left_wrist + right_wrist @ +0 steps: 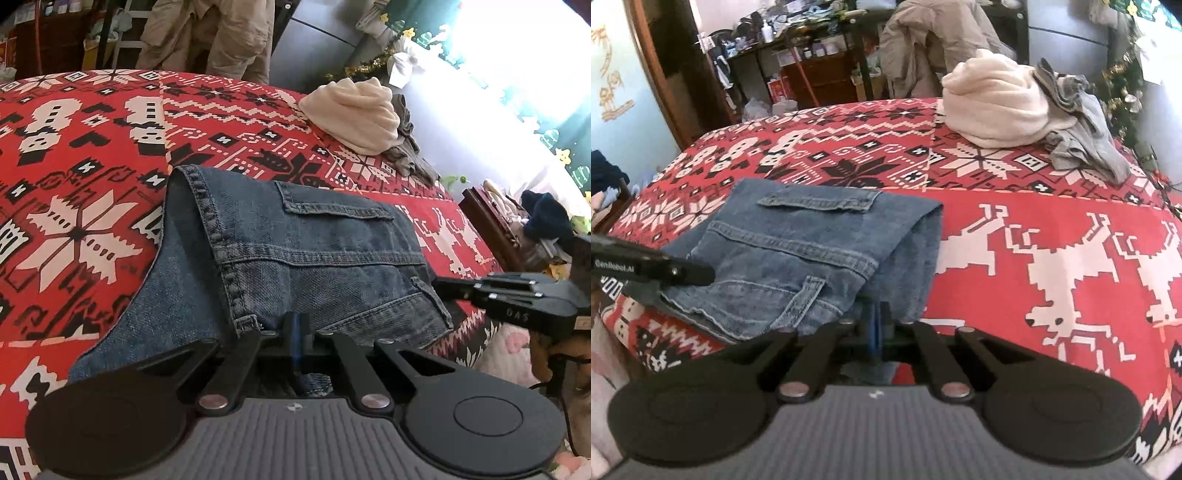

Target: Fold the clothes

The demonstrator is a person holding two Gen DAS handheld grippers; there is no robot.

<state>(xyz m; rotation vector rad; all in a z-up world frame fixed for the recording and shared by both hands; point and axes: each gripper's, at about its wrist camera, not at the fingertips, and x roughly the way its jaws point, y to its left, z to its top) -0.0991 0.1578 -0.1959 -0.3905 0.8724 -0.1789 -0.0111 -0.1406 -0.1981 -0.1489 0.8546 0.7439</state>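
Folded jeans (295, 258) lying near the front edge of the bed, on a red patterned blanket (92, 147). Left gripper (295, 332) fingers pinched shut on the denim's near edge; right gripper (875, 325) fingers likewise clamped on the near hem. Cream towel (993, 107) heaped with grey clothes (1082, 136) at the far corner

Open red blanket (1052, 221) lies right of the jeans (798, 251); cream bundle (993, 107) blocks the far corner.
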